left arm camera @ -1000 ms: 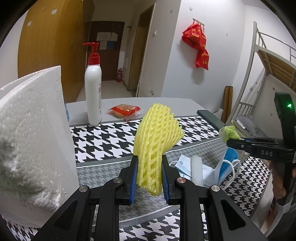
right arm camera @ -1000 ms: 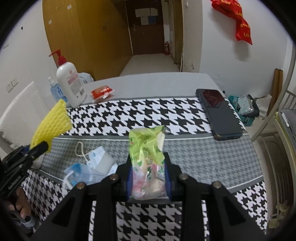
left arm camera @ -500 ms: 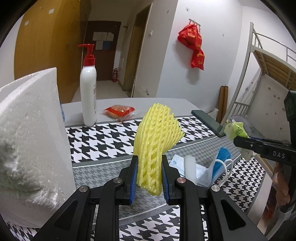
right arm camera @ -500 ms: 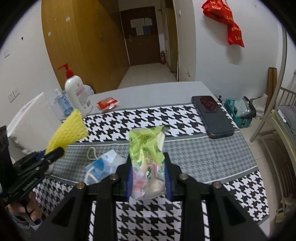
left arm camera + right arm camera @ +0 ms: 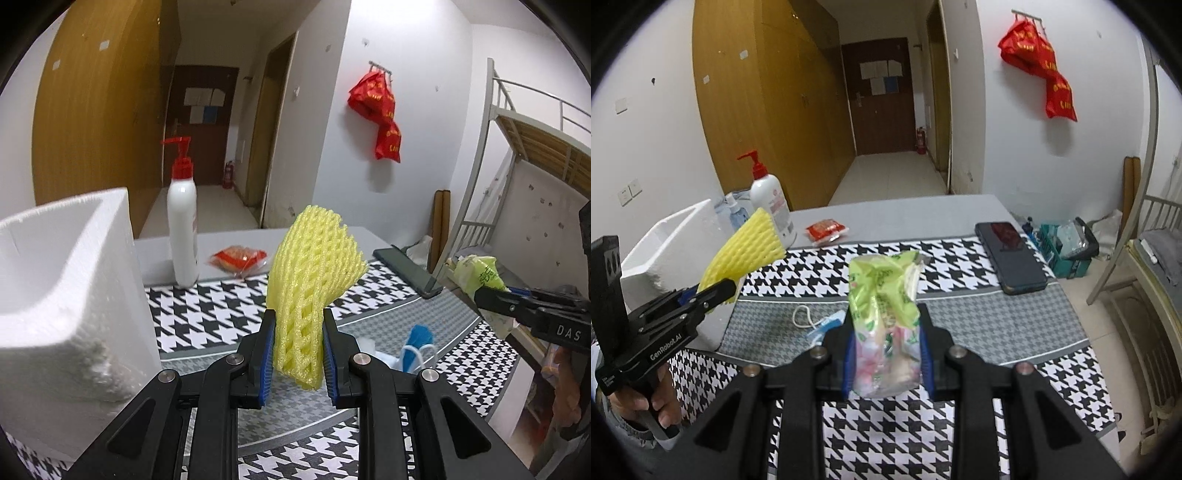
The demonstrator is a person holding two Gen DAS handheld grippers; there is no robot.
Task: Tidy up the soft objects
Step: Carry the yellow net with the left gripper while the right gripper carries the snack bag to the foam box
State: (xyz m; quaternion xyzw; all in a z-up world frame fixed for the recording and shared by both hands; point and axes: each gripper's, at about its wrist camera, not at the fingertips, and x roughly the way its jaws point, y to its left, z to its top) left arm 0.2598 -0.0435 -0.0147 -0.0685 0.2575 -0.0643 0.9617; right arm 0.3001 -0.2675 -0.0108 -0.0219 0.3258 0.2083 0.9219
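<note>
My left gripper (image 5: pixel 298 332) is shut on a yellow foam net sleeve (image 5: pixel 314 273), which stands up from between the blue pads, lifted above the table. My right gripper (image 5: pixel 885 339) is shut on a green plastic snack bag (image 5: pixel 884 295), also held above the table. In the right wrist view the left gripper (image 5: pixel 718 286) shows at the left with the yellow foam net (image 5: pixel 746 247) beside a white foam box (image 5: pixel 665 236). Blue face masks (image 5: pixel 415 341) lie on the grey band of the tablecloth, partly hidden by the fingers.
The white foam box (image 5: pixel 62 295) stands open-topped at the left. A pump bottle (image 5: pixel 181 218), a red snack packet (image 5: pixel 238 256) and a dark phone (image 5: pixel 1010 254) lie farther back on the houndstooth tablecloth (image 5: pixel 960 266). A bunk bed frame (image 5: pixel 517 155) stands to the right.
Both grippers have risen with their loads, so the table looks farther below. The foam box's open top has come into the left wrist view. Both grips are unchanged.
</note>
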